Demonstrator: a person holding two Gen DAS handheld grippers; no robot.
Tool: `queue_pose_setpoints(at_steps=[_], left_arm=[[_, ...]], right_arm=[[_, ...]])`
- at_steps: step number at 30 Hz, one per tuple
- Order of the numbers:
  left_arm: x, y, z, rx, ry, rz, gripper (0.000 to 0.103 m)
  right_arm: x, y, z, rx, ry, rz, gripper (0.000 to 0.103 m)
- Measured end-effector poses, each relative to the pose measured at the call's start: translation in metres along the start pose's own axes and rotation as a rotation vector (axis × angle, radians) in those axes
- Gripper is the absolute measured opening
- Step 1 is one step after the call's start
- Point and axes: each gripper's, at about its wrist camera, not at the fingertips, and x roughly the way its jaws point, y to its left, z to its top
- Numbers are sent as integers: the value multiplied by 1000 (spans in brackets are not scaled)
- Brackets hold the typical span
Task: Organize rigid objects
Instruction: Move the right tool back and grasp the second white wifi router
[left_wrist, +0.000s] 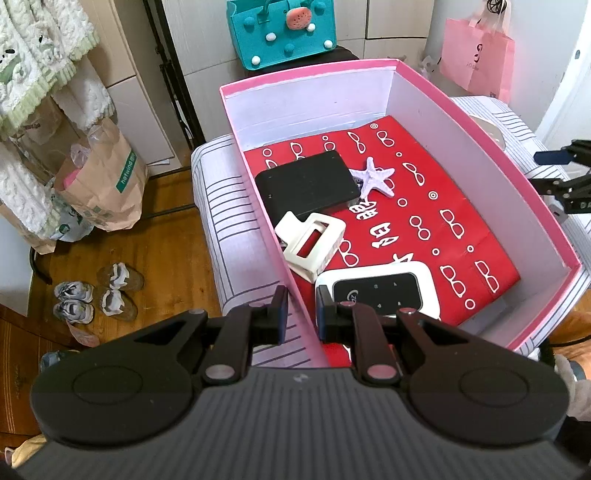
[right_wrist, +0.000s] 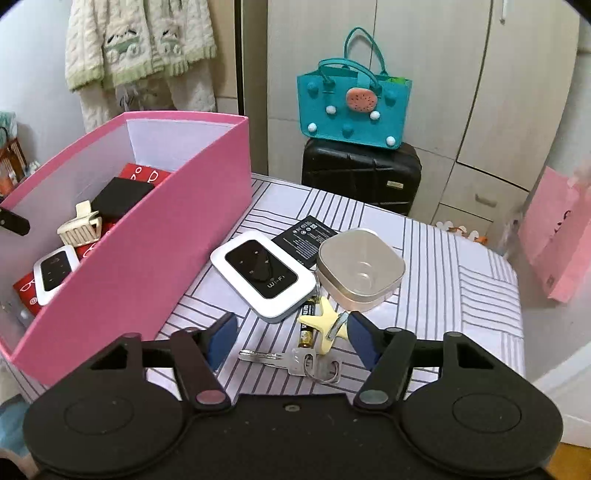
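Striped cloth covers the counter (right_wrist: 461, 258), with cupboards and a teal felt bag (right_wrist: 351, 107) on a black suitcase (right_wrist: 362, 177) behind it.

Starting at the left gripper (left_wrist: 300, 308): its jaws are clamped on the near wall of the pink box (left_wrist: 480, 122), one finger outside and one inside. Right past them, inside the box, sits a white wifi router (left_wrist: 380, 291) on the red printed paper (left_wrist: 461, 229) lining the bottom. Just beyond that is a cream hair claw (left_wrist: 310, 243), leaning against a black box (left_wrist: 306, 184), and a pale starfish (left_wrist: 373, 175) touches the black box's far corner.

The right gripper (right_wrist: 291, 338) hangs over the counter beside the box with jaws spread wide, nothing between the pads. Directly under the gap is a bunch of keys on a ring (right_wrist: 295, 360). A bit further out there's a yellow starfish (right_wrist: 325, 319) lying over an AA battery (right_wrist: 306, 325), then a second wifi router (right_wrist: 266, 280) just beside the pink box wall. A square clear container with a metal rim (right_wrist: 360, 269) sits right of it, overlapping a flat black phone battery (right_wrist: 306, 236).

A pink shopping bag (right_wrist: 557, 236) hangs off to the right.
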Motion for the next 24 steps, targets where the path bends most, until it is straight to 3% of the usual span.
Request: queue_pose_setpoints(at_steps=[3,5,7,9,19,24], left_arm=[[0,2,0,-8,2,-9,15],[0,3,0,-13,2,-11,15],[0,3,0,-15,4,-13,15],[0,4,0,-19,6,-18,15],[2,3,3,-9,25,-17,15],[8,5,5,-20,48,-21,15]], right_arm=[[6,5,-5,-80,-27,32,62],[19,17,-3,-218,-4,2,56],[31,20,3,-271,7,-17,50],[43,18,11,-276,20,43,48],[72,31,36,-494,36,112,62],[88,21,47,-390,93,155,68]])
